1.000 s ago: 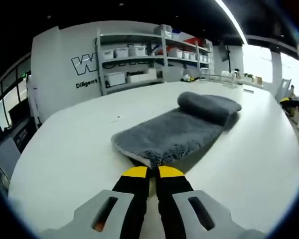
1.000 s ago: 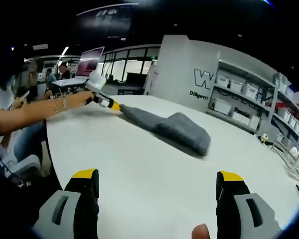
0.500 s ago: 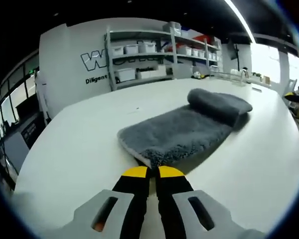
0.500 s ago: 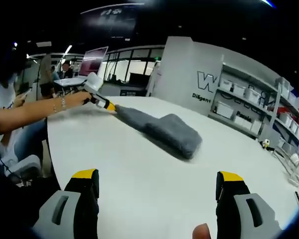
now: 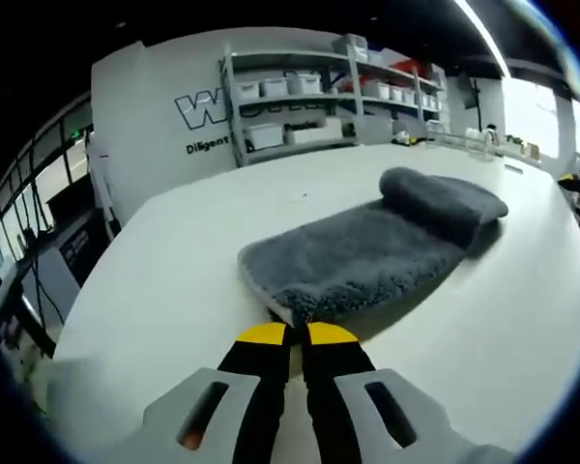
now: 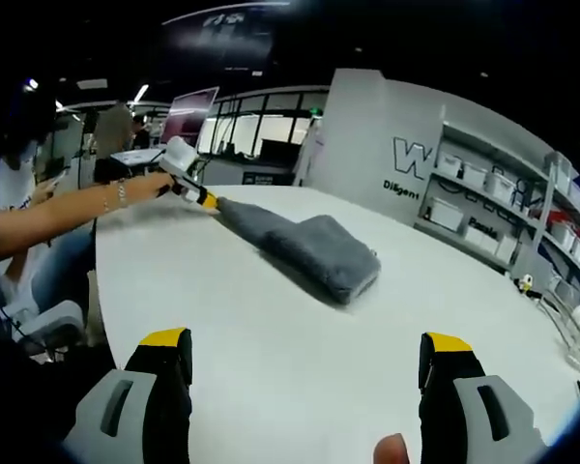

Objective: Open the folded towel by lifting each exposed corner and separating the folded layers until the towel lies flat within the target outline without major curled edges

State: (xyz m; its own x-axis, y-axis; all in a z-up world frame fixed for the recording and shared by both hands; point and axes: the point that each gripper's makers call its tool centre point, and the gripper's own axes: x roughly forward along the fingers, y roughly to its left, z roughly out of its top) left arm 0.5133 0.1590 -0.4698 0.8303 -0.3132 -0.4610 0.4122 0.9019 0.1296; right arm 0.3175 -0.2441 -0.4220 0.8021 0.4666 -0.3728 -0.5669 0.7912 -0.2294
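**Two low views across one desk**

In the left gripper view we look from low over the desk (image 5: 155, 271), along the left tongs (image 5: 298, 334), whose tips are pressed together right at the near corner of the grey towel (image 5: 367, 256). We face the shelves (image 5: 300, 106) on the far wall, with the towel close before us.

In the right gripper view we look from further back, between the wide-apart right tongs (image 6: 304, 353), across bare desk (image 6: 300, 329) to the towel (image 6: 304, 246) well away. Both views share the towel, the desk and the lettered wall; here the left tongs (image 6: 210, 200) appear at the towel's far end.
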